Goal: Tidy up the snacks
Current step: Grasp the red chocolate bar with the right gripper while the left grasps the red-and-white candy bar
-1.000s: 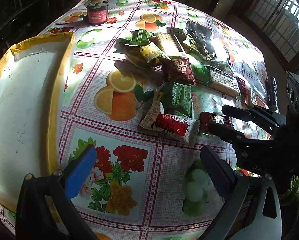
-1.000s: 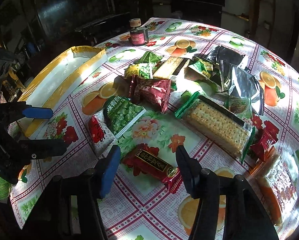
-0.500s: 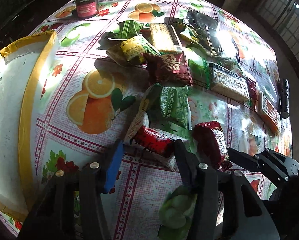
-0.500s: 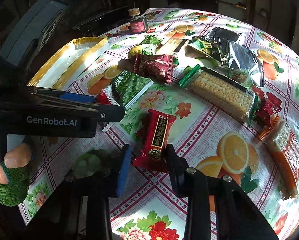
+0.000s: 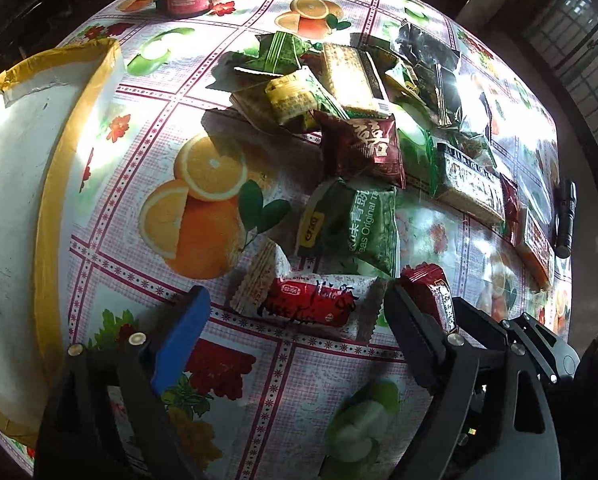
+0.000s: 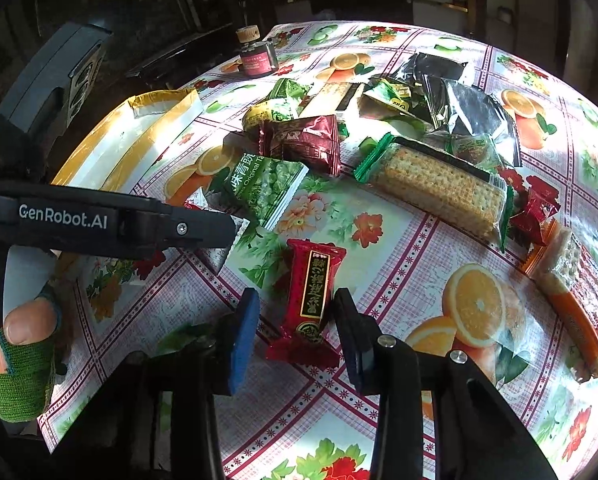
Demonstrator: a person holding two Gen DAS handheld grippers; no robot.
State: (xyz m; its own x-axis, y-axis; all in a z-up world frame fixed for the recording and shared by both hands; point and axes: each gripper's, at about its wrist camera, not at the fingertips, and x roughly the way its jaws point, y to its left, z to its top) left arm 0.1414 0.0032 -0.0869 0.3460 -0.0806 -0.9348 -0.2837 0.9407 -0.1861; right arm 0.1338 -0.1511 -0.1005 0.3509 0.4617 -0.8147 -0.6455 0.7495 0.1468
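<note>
A glossy red-and-white snack packet (image 5: 311, 306) with crimped ends lies flat on the fruit-printed oilcloth table (image 5: 203, 200), just before the green pea bag (image 5: 359, 224). The left gripper (image 5: 295, 320) brackets it, jaws wide, gripping nothing. The right gripper (image 6: 295, 330), half open, straddles a crinkly red bar wrapper (image 6: 313, 296) without pinching it.

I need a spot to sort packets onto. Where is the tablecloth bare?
Bare: the orange-print patch between the tray and the green pea packet, and the near edge behind both grippers. Crowded: the snack pile at the middle.
</note>
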